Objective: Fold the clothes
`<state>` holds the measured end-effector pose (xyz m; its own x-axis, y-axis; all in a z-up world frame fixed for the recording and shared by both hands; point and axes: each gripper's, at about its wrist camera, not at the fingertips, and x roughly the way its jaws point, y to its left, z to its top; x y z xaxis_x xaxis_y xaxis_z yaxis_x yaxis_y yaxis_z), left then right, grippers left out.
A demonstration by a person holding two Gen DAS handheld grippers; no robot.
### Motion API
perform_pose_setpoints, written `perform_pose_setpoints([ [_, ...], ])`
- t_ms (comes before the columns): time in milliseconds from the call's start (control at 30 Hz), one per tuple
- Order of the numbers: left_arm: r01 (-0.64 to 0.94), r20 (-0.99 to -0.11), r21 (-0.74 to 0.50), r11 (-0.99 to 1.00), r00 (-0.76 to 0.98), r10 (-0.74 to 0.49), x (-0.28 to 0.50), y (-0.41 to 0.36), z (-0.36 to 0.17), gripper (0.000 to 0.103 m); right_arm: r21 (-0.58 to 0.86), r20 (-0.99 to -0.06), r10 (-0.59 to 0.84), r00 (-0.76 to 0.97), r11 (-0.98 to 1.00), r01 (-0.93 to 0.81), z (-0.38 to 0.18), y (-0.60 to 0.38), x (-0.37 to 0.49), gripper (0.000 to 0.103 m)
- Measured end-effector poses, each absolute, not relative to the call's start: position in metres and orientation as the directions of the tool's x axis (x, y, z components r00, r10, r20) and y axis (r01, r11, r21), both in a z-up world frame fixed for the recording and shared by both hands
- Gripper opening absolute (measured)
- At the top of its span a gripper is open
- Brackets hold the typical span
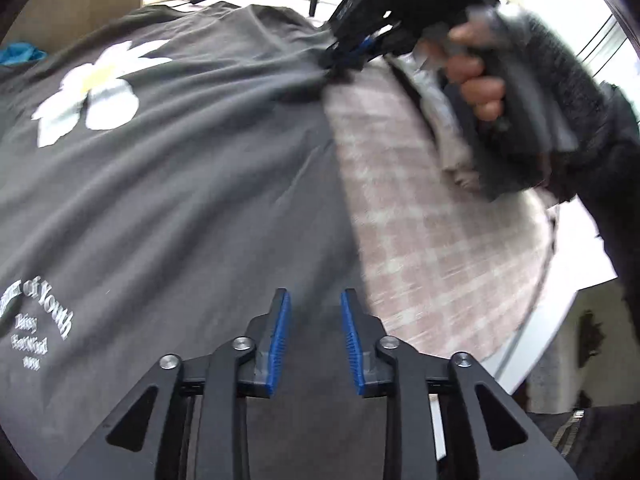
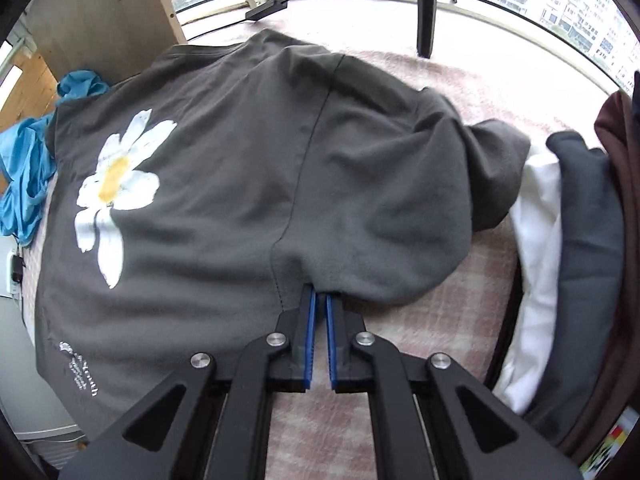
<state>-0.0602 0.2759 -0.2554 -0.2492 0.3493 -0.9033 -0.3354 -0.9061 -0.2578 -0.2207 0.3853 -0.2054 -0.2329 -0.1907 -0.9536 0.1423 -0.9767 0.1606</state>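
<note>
grey t-shirt [image 2: 248, 184] lies spread on the pink checked cloth [image 2: 472, 264], daisy print [image 2: 116, 192] up; this shirt is the landmark for all places below.

right gripper [image 2: 319, 312]: jaws all but closed, nipping the shirt's near edge just beside the side seam; fabric is bunched at the pads. the part of the shirt right of the seam is already doubled over in a rumpled lobe.

left gripper [image 1: 314, 336]: jaws stand partly apart above the shirt's near portion, nothing between the blue pads [image 1: 280, 332]; it grips no cloth. the person's hand [image 1: 476, 80] on the right tool shows at the shirt's far right edge in the left view.

judged step: a side fold is under way, one edge pinned, the other claw free. next move likely calls for the left claw to take a fresh hold on the shirt's edge so both can carry the fold across evenly.

containers: none seen. blue garment [image 2: 28, 160] lies left of the shirt, white and dark clothes [image 2: 560, 240] to its right, loose.
</note>
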Motion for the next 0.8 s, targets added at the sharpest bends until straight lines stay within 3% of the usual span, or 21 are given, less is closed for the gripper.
perform_pose_setpoints([
  [133,-0.311,-0.881,-0.326,-0.892,-0.241,0.406,-0.062,0.273,-0.257,0.027,0.145,-0.955,-0.181,-0.235,-0.976,0.164,-0.200,0.381,-0.214,0.006],
  [567,-0.327,-0.879,-0.306,-0.894,-0.262,0.397,-0.073,0.294,-0.266,0.026,0.124,-0.957,-0.166,-0.239,-0.976,0.180,-0.193,0.377,-0.206,0.006],
  [700,-0.367,-0.882,-0.265,-0.892,-0.281,0.377,-0.076,0.305,-0.270,0.004,0.128,-0.956,-0.169,-0.238,-0.975,0.180,-0.193,0.375,-0.206,0.006],
  [800,-0.380,-0.869,-0.275,-0.883,-0.294,0.398,-0.074,0.302,-0.268,0.003,0.141,-0.954,-0.182,-0.237,-0.974,0.179,-0.192,0.377,-0.204,0.006],
])
